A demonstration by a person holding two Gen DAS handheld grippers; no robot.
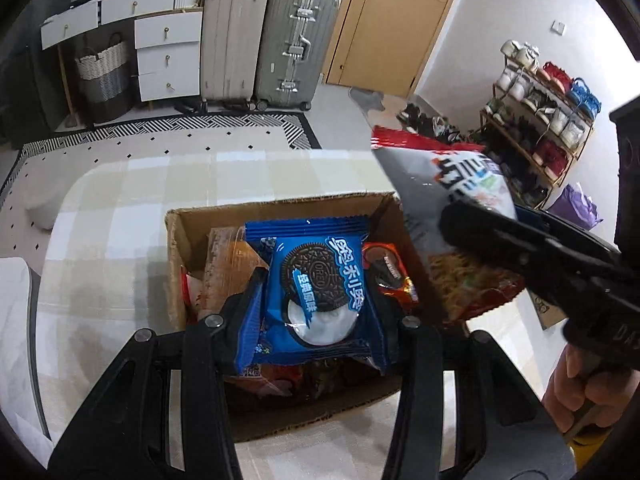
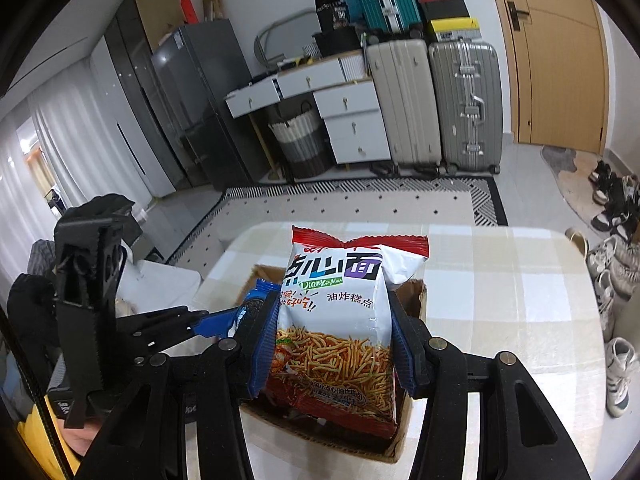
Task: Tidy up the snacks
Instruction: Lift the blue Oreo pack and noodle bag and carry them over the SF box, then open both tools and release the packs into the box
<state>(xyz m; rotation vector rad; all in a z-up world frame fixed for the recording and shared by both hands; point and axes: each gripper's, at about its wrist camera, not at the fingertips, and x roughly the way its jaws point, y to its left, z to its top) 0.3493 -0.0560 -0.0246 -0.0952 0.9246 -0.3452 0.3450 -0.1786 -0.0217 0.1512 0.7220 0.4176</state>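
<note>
My left gripper (image 1: 320,320) is shut on a blue Oreo packet (image 1: 316,292), held over an open cardboard box (image 1: 192,224) on the checked tablecloth. Several snack packets lie in the box, among them a red-orange one (image 1: 390,276). My right gripper (image 2: 332,340) is shut on a white and red bag of fried noodle snack (image 2: 336,320), upright above the same box (image 2: 412,292). In the left wrist view that bag (image 1: 448,200) hangs over the box's right edge, pinched by the right gripper (image 1: 516,240). The left gripper's fingers (image 2: 172,332) and the Oreo packet (image 2: 252,304) show left of the bag.
The table (image 2: 500,300) has a rounded far edge with a patterned rug (image 1: 160,144) beyond. Suitcases (image 1: 264,40), a drawer unit (image 1: 168,52) and a basket (image 1: 104,76) stand at the wall. A shoe rack (image 1: 536,120) is at the right. A hand (image 1: 580,384) holds the right gripper.
</note>
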